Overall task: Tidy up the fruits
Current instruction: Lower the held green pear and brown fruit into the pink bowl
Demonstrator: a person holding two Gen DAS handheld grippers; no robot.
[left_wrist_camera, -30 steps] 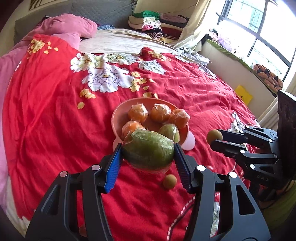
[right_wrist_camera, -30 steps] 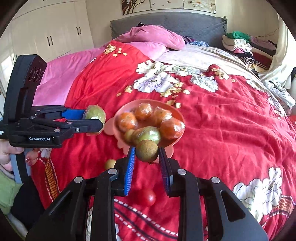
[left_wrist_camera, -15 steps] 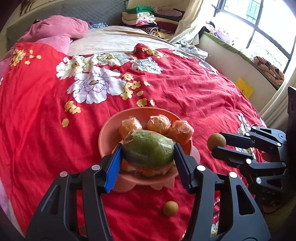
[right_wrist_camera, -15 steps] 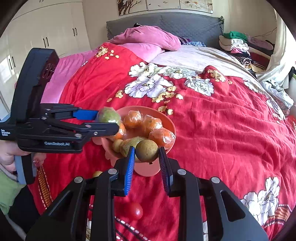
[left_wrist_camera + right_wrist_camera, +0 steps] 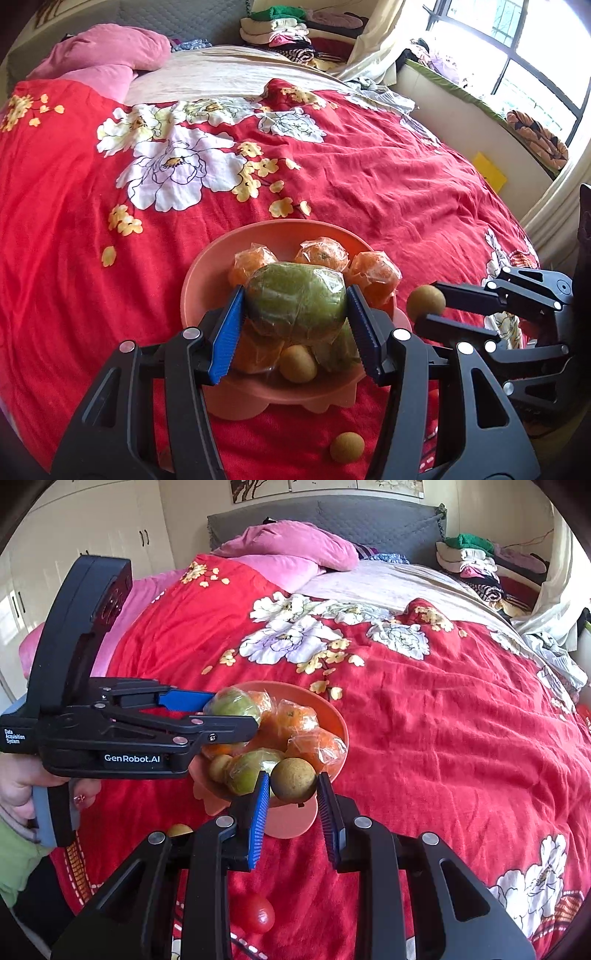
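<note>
A salmon-pink bowl (image 5: 207,273) (image 5: 332,716) stands on the red flowered bedspread and holds several plastic-wrapped oranges (image 5: 323,254), a wrapped green fruit (image 5: 247,771) and a small tan round fruit (image 5: 298,363). My left gripper (image 5: 295,306) (image 5: 231,714) is shut on a large wrapped green fruit (image 5: 295,302) and hovers over the bowl. My right gripper (image 5: 293,784) (image 5: 424,308) is shut on a small brown round fruit (image 5: 293,778) (image 5: 425,303) at the bowl's near right rim.
A small tan fruit (image 5: 346,447) (image 5: 179,830) and a red tomato (image 5: 255,912) lie loose on the bedspread in front of the bowl. Pink pillows (image 5: 291,546) and folded clothes (image 5: 284,29) sit at the bed's far end. A person's hand (image 5: 22,786) grips the left handle.
Both grippers moved forward toward the bowl with their fruits; the large green fruit went from in front of the bowl to above it, and the brown fruit came close to the rim.
</note>
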